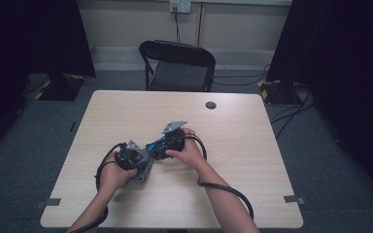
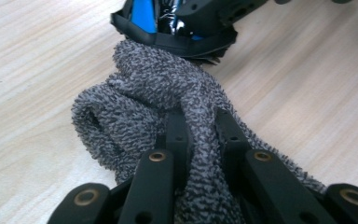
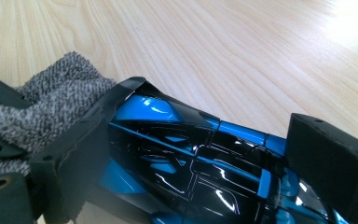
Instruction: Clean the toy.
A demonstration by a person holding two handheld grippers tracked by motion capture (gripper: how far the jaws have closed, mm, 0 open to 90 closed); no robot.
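A blue and black toy car (image 3: 182, 158) sits between the jaws of my right gripper (image 3: 200, 154), which is shut on it. My left gripper (image 2: 200, 116) is shut on a bunched grey terry cloth (image 2: 168, 88). The cloth presses against one end of the car (image 2: 177, 23). In the high view both grippers meet low over the front middle of the table, the left gripper (image 1: 135, 158) beside the right gripper (image 1: 161, 145). The cloth (image 1: 143, 175) hangs down to the tabletop there. The car's underside is hidden.
The light wooden table (image 1: 233, 131) has a small dark round cap (image 1: 211, 105) near its far edge. A black folding chair (image 1: 177, 65) stands behind the table. Cables trail from both grippers across the near side.
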